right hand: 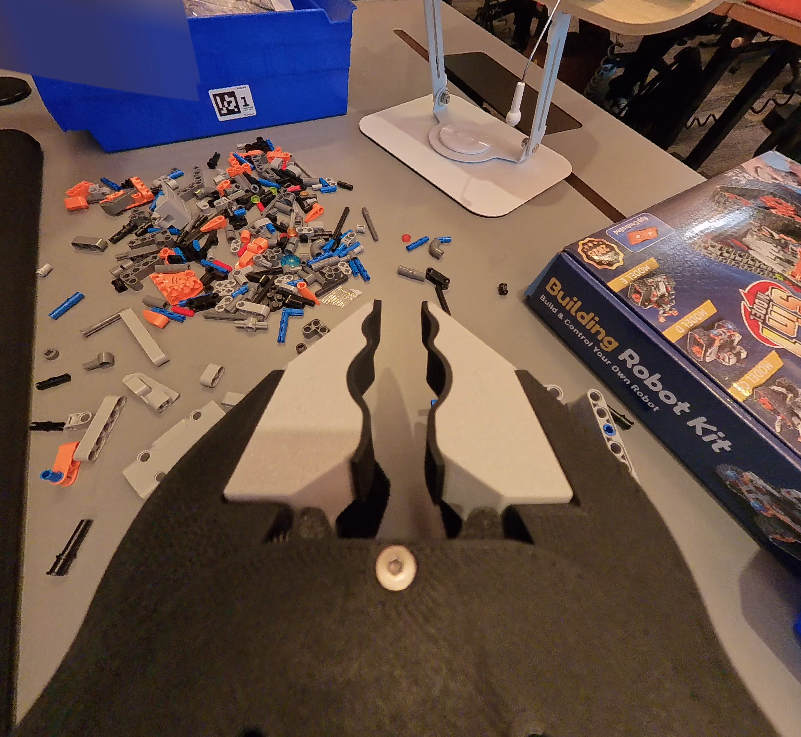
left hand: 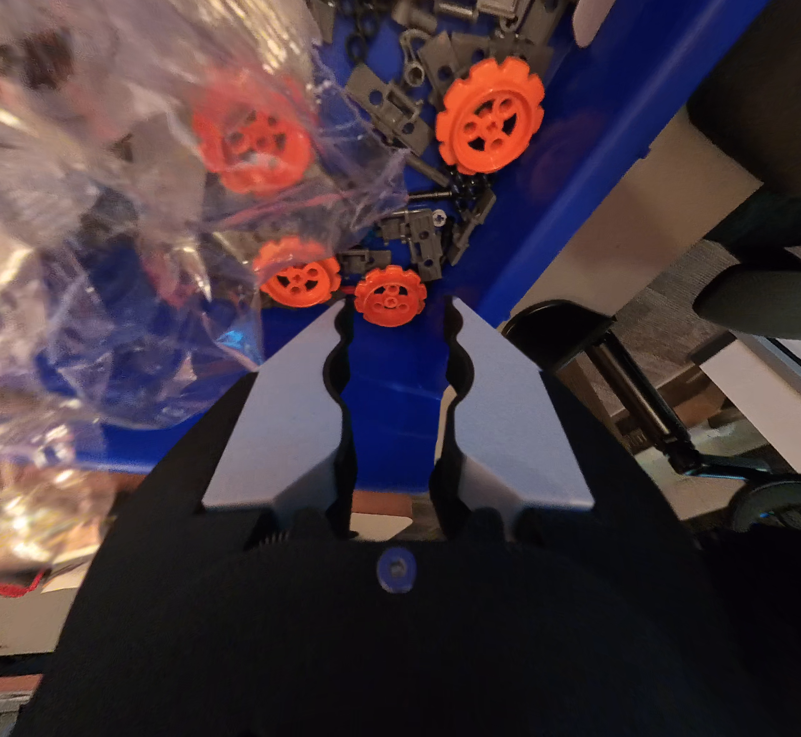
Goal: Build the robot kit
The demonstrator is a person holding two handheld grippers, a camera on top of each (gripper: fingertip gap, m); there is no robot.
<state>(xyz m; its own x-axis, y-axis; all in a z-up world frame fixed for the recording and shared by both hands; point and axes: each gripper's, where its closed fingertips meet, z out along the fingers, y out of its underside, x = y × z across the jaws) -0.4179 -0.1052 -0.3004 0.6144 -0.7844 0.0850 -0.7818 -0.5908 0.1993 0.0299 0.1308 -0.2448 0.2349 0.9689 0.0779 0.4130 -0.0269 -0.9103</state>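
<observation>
Hovering in the blue bin (left hand: 585, 178), the left gripper (left hand: 394, 308) gapes, empty, just short of an orange wheel (left hand: 390, 295). The right gripper (right hand: 401, 308), fingers apart and empty, hangs beside the parts pile (right hand: 229, 239).

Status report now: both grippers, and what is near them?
Left gripper open over blue bin, nearest small orange wheel. Right gripper open, empty, beside loose parts pile.

- White sticker (right hand: 232, 102) with a black square code and printed characters, on the front wall of the blue plastic bin (right hand: 294, 61).
- Dark blue cardboard box (right hand: 711, 265) at the right: large yellow and white lettering along its side, yellow banner labels and a round gold seal on its lid.
</observation>
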